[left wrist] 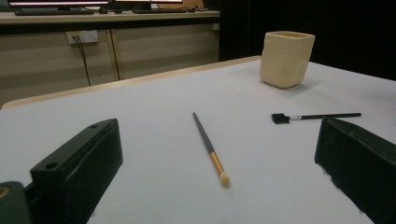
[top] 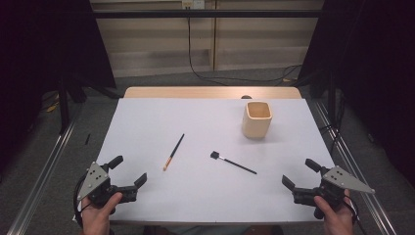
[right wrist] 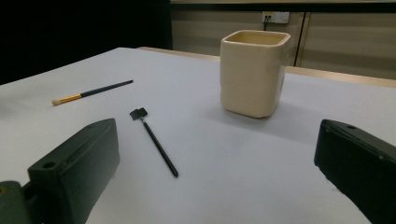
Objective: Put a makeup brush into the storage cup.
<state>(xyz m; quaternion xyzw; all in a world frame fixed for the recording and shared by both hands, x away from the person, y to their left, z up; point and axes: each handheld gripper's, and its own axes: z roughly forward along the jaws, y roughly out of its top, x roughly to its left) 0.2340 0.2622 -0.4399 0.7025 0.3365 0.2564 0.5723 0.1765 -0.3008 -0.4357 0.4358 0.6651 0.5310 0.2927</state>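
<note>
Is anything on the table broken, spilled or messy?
Nothing looks broken or spilled. The cream cup stands upright on the white table. Two brushes lie loose beside it rather than in it: the orange-banded brush and the small black brush. Both tongs, left and right, are open and empty.

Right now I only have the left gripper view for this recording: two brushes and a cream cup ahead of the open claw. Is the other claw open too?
Observer: Yes. In the high view the right claw is open and holds nothing, at the table's near right edge.
Operator: Which brush lies nearer it?
Observer: The black flat-tipped brush; its handle end points toward that claw.
Operator: Anything standing in the cup?
Observer: From above, the cup shows no brush in it; I can't see its whole bottom.
</note>
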